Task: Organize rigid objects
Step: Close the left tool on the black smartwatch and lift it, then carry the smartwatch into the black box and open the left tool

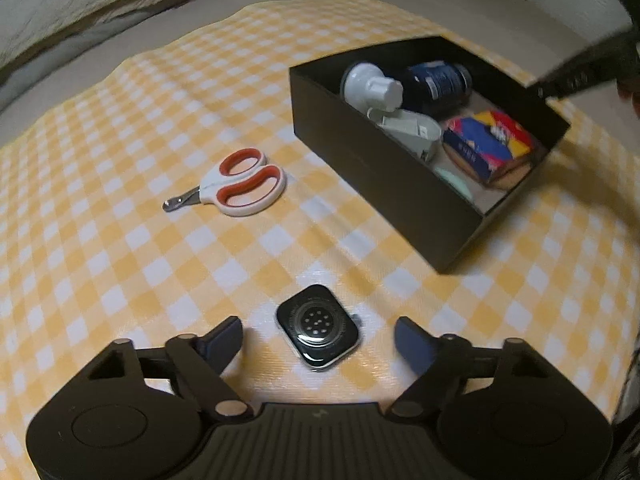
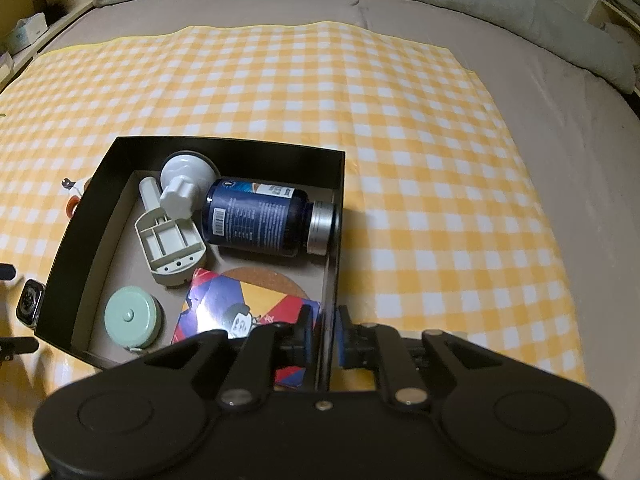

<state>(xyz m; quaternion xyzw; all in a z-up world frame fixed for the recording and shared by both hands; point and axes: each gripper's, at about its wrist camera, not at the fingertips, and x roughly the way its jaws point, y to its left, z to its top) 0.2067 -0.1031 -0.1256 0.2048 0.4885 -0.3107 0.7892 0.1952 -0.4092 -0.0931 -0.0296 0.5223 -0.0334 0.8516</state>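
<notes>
Watch [image 1: 318, 327] lies between open left tool [image 1: 319, 339] fingers.

Left gripper [image 1: 318, 338] body: matte black plastic, wide and low, with a ribbed central panel bearing a small pale mark.
Left gripper discs: a round, slightly raised disc on each side of the body.
Left gripper links: black angled bars with triangular cut-outs, joined by silver round rivets.
Left gripper fingers [image 1: 414, 346]: dark blue pads, blunt and wedge-shaped.
Right gripper [image 2: 324, 330] body: the same matte black plastic, with one small silver screw at the centre of its front edge.
Right gripper links: black bars pinned by silver rivets, with round discs at both sides.
Right gripper fingers [image 2: 343, 334]: blue pads on black mounts.
</notes>
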